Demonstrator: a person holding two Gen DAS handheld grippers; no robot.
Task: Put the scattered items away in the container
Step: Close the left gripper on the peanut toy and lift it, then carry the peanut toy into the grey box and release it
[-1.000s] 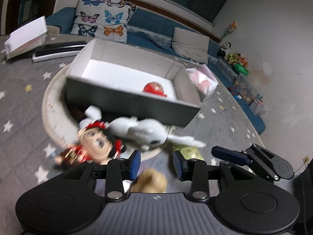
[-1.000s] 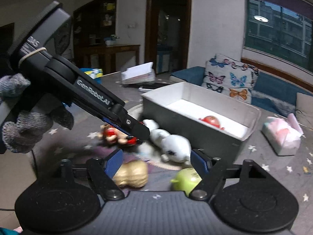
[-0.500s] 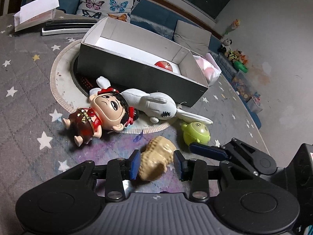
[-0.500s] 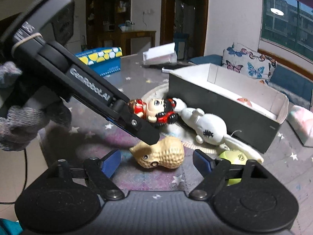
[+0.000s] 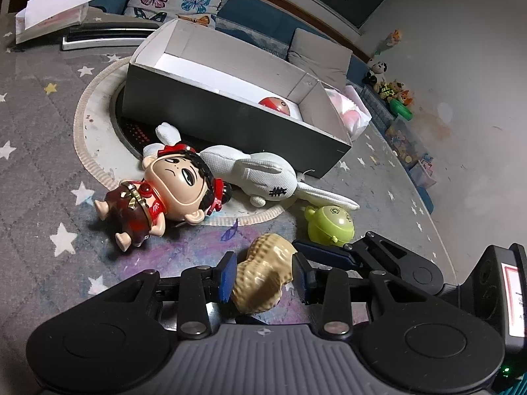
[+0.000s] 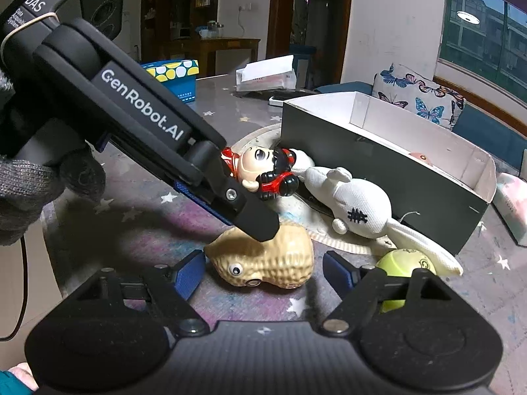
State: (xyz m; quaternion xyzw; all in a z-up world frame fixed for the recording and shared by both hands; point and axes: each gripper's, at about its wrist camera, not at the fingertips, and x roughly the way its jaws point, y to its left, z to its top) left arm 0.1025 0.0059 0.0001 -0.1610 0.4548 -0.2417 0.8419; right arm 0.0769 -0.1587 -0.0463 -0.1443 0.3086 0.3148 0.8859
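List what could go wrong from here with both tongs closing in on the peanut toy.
1. Both tongs crowd one toy: the left tongs straddle the peanut toy while the right tongs flank it too, so they may collide.
2. The peanut's rounded, ridged shell could slip from the pads as they close.
3. The green toy lies close to the right tongs and may get knocked away from the box.

The room is dim, like evening with a lamp on. A round ceiling light shows as a bright spot in the dark window. Both pictures are sharp, with no blur. Straight lines bend near the edges, and the corners go black. A soft shadow lies on the starry mat under the left gripper. The white box wall looks brightest.
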